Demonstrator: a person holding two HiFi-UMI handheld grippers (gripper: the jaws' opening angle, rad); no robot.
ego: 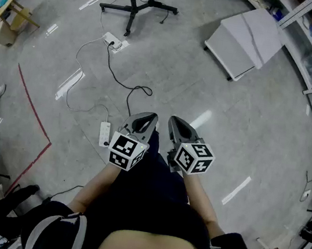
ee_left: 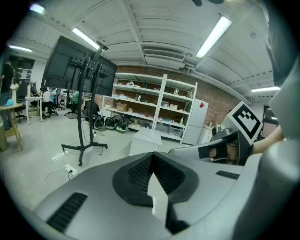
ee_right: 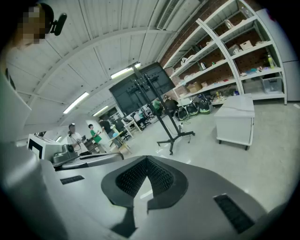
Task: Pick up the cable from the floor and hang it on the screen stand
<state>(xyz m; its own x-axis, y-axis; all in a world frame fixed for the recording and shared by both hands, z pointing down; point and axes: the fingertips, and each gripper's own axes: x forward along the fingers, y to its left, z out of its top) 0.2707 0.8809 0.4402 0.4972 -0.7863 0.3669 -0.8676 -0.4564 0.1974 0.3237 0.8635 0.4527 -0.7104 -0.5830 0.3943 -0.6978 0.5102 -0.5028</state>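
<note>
Grippers: left gripper [ego: 147,117] and right gripper [ego: 176,122] are both staying... no, sitting pressed together, pinching nothing.
Cable: thin black cable [ego: 127,89] is lying in loose curves on the glossy grey floor [ego: 208,94], between the screen stand [ego: 136,7] and the left gripper.
Around: white power strip [ego: 105,133] is lying beside the left gripper; boxy white cabinet [ego: 246,38] is standing off right.
Hidden: stand's top is getting cut off from above; cable's near end is hard to follow.
</note>
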